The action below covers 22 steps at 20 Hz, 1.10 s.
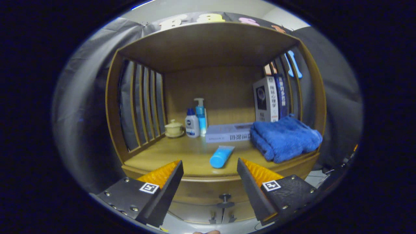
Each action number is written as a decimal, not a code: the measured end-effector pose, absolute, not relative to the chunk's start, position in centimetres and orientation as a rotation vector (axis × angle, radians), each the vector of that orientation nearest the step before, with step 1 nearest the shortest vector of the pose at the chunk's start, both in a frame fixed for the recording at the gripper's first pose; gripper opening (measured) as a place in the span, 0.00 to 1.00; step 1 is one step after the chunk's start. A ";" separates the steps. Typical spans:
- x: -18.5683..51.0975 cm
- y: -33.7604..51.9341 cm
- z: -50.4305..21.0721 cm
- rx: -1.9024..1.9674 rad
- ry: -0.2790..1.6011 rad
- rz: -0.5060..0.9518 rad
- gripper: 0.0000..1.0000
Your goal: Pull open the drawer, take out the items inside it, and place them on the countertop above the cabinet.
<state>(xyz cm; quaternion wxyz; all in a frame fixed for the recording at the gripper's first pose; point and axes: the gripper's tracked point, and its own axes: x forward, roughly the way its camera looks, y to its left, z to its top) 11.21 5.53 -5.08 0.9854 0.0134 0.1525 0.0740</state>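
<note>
The towel (pixel 286 138) hides the lying book's (pixel 228 132) right end and the upright books' (pixel 271 99) feet. The gripper (pixel 210 169), fingers spread, covers the drawer's (pixel 208 191) front corners.

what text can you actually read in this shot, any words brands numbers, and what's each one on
Upright grey book: spine characters, too blurred to quote.
Blue book beside it: spine characters, too small.
Flat book: title along its edge, blurred.
White bottle: dark logo patch, unreadable.
Gripper, open, drawer knob low between its fingers: square markers, patterns only, no words.
</note>
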 end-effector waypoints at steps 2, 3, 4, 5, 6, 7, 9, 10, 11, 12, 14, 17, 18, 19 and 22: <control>11.3 5.2 -2.2 0.014 0.248 0.137 1.00; 11.3 5.0 -0.8 0.003 0.221 0.129 1.00; 11.1 4.7 0.6 -0.006 0.194 0.122 0.99; 10.9 4.4 2.2 -0.013 0.166 0.116 0.99; 10.6 4.2 3.6 -0.020 0.140 0.109 0.99; 10.2 3.7 5.1 -0.030 0.114 0.096 0.99; 9.1 2.3 7.6 -0.057 0.075 0.057 0.99; 8.5 1.8 8.8 -0.068 0.060 0.043 0.99; 8.0 1.4 9.8 -0.075 0.051 0.037 0.99; 7.6 1.3 10.7 -0.075 0.040 0.039 0.99; 6.8 0.8 12.8 -0.076 0.007 0.031 0.99; 5.1 0.0 15.2 -0.092 -0.028 0.011 0.99; 4.5 -0.3 15.6 -0.104 -0.032 0.002 0.99; 4.0 -0.7 15.9 -0.119 -0.033 -0.008 0.99; 2.1 -2.0 15.8 -0.160 -0.024 -0.024 0.98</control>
